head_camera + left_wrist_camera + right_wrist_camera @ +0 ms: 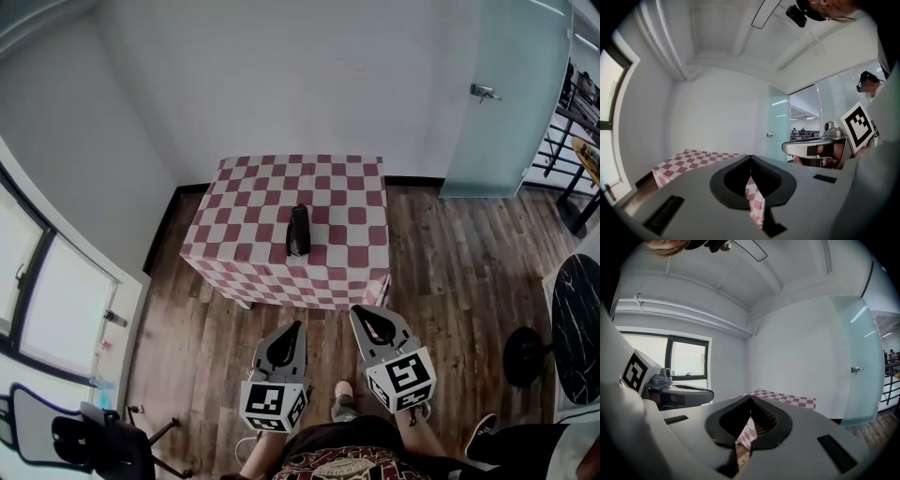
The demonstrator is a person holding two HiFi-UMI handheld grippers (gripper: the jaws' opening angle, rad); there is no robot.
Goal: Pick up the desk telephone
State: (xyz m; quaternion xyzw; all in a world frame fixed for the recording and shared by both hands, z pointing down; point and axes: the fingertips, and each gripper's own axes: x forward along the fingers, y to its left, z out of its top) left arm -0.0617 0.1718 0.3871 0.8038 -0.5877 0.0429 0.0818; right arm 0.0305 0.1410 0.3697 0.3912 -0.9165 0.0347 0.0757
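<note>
A black desk telephone (298, 231) lies near the middle of a small table under a red-and-white checked cloth (244, 202). Both grippers hover over the wooden floor just short of the table's near edge, pointing at it. My left gripper (297, 325) is shut with nothing in it, and so is my right gripper (357, 310). In the left gripper view the jaws (750, 161) meet tip to tip, with the checked table (689, 159) ahead. The right gripper view shows its closed tips (751, 399) before the table (787, 400). The phone is hidden in both gripper views.
White walls stand behind and to the left of the table. A frosted glass door (506, 94) is at the back right. A round black table (577, 328) stands on the right and a chair (84, 441) at the lower left under a window (37, 291).
</note>
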